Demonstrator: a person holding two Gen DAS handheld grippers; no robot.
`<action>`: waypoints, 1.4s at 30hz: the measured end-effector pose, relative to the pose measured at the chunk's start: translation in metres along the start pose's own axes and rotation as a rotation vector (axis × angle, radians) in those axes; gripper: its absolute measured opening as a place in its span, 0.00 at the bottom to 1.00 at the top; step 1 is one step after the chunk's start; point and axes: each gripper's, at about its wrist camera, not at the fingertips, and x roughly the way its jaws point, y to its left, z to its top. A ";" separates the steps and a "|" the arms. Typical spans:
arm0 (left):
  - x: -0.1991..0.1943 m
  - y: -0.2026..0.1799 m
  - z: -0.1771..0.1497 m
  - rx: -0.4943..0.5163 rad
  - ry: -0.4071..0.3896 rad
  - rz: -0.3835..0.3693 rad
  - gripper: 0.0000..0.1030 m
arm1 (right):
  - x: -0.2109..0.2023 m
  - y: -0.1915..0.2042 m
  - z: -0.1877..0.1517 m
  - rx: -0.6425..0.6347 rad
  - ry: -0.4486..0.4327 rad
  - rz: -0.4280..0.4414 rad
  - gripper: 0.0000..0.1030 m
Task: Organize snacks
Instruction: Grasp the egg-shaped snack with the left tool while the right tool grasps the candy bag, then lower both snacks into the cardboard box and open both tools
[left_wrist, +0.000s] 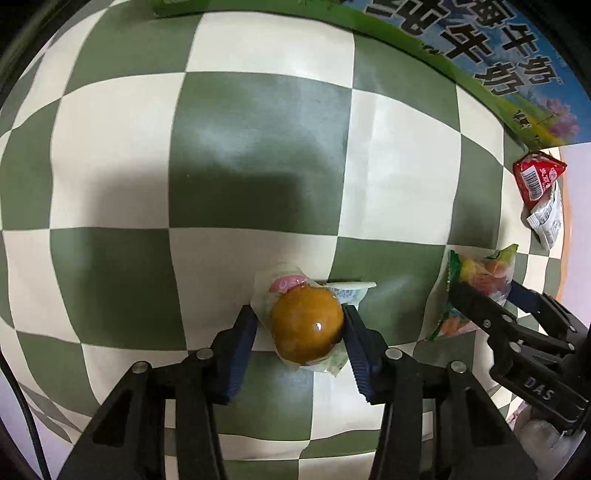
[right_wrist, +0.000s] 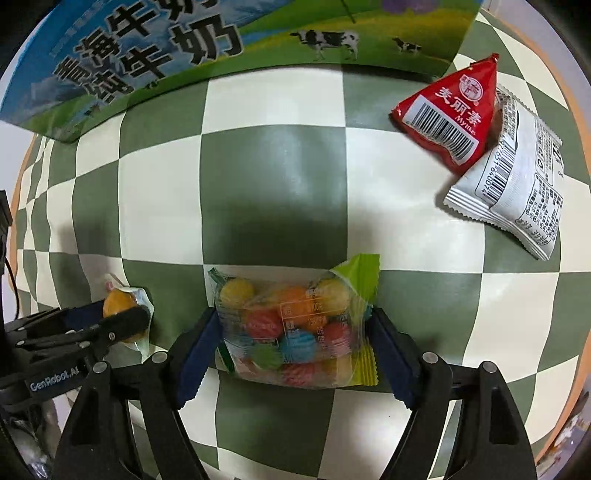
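Observation:
My left gripper (left_wrist: 301, 325) is shut on an orange jelly cup (left_wrist: 306, 325) in clear wrap, down on the green-and-white checkered cloth (left_wrist: 258, 147). My right gripper (right_wrist: 295, 332) is shut on a clear bag of colourful round candies (right_wrist: 295, 328), its blue pads against both sides of the bag. The candy bag (left_wrist: 476, 288) and right gripper (left_wrist: 487, 299) show at the right of the left wrist view. The jelly cup (right_wrist: 118, 302) and left gripper (right_wrist: 110, 317) show at the left of the right wrist view.
A milk carton box (right_wrist: 184, 48) printed with cows stands at the far edge of the cloth, also in the left wrist view (left_wrist: 498, 66). A red triangular packet (right_wrist: 454, 110) and a white packet (right_wrist: 517, 184) lie at the far right.

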 end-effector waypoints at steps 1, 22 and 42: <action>-0.002 -0.002 0.001 0.005 0.000 0.004 0.41 | 0.000 0.007 -0.002 -0.008 -0.003 0.002 0.73; -0.204 -0.050 0.042 0.105 -0.340 -0.096 0.41 | -0.120 0.013 -0.013 0.003 -0.180 0.251 0.62; -0.168 -0.004 0.193 0.017 -0.251 0.125 0.43 | -0.191 0.010 0.216 -0.046 -0.338 0.095 0.63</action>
